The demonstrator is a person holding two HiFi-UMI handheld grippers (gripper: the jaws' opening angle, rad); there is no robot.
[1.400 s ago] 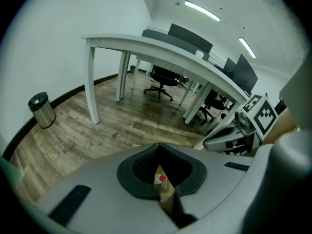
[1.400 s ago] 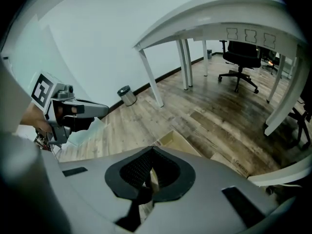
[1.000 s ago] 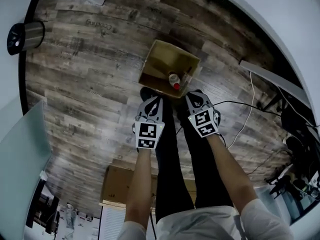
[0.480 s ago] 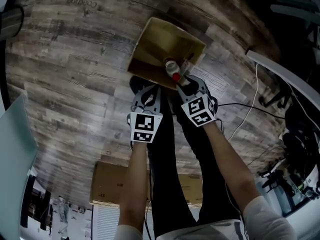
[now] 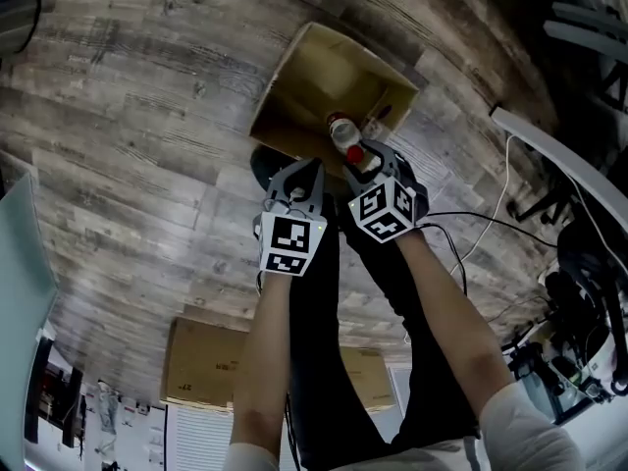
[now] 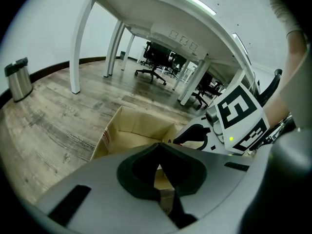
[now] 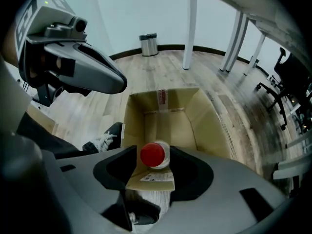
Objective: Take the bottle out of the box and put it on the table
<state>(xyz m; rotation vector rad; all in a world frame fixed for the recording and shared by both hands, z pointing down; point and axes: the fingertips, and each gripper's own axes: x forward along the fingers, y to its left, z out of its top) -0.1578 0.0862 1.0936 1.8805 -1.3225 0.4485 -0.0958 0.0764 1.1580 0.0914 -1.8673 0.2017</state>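
Red-capped plastic bottle (image 7: 155,156) sits ungripped between the just-opened jaws of the right gripper (image 7: 154,153); likely light and slick, so clamp its neck under the cap. Left gripper (image 6: 158,149) is closed, empty.

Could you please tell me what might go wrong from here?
The right gripper, whose jaws have just been opening, straddles the bottle at its red cap; a grip on the cap alone could slip. The box flap, also between the jaws, may get pinched with the bottle or snag it.
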